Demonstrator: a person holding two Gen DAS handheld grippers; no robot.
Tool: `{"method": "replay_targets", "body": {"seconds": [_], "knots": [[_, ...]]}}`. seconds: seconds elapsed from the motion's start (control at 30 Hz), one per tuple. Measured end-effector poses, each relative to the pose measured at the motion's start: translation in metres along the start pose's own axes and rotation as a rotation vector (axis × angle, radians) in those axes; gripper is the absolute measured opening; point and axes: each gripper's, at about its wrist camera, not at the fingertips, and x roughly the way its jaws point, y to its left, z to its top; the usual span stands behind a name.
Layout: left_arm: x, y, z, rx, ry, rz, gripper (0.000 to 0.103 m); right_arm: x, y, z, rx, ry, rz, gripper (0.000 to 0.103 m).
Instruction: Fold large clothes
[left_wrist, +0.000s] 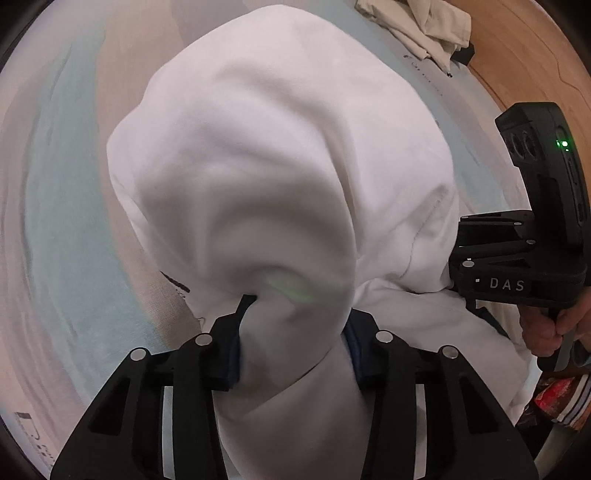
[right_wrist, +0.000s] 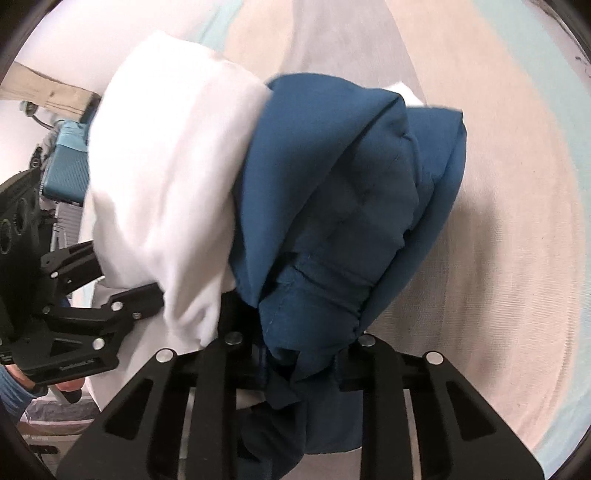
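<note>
The striped cover (left_wrist: 66, 206) of pale blue, beige and white bands lay beneath everything; whether it dressed a bed or a worktop could not be told. Above it hung the garment (left_wrist: 280, 158), white on one side and blue (right_wrist: 343, 192) on the other, gathered into a hooded bundle and lifted clear of the cover. In the left wrist view the bundle ran from 6 o'clock, where it was pinched, up to 12 o'clock; its long axis therefore followed the line of the tool. The left tool (left_wrist: 291, 343) was clenched on a twisted neck of white cloth, its blue pads pressed into both sides. The right tool (right_wrist: 295, 354) was clenched on a bunched blue edge, with the bulk of the cloth rising toward 12 o'clock and the white portion toward 10 o'clock. In the left wrist view the right tool stood at 3 o'clock, just beside the bundle. Both grips sat close together on one edge, so the coming move would probably call for drawing them apart to spread that edge. A crumpled cream cloth (left_wrist: 424, 29) lay at 1 o'clock, well apart.
</note>
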Motion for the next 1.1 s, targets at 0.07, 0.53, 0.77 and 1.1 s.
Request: {"method": "replay_targets", "body": {"seconds": [0.07, 0.53, 0.77, 1.1], "knots": [[-0.008, -0.001, -0.002, 0.018, -0.015, 0.009, 0.038, -0.008, 0.002, -0.005, -0.007, -0.018, 0.004, 0.021], [-0.064, -0.041, -0.007, 0.09, -0.081, 0.031, 0.029, -0.091, -0.002, -0.017, -0.045, -0.174, 0.018, 0.019], [-0.095, -0.078, 0.003, 0.156, -0.119, 0.028, 0.029, -0.144, -0.007, -0.042, -0.025, -0.249, -0.028, 0.019], [-0.129, -0.183, 0.008, 0.315, -0.189, -0.019, 0.029, -0.252, -0.029, -0.11, 0.082, -0.379, -0.217, 0.017]]}}
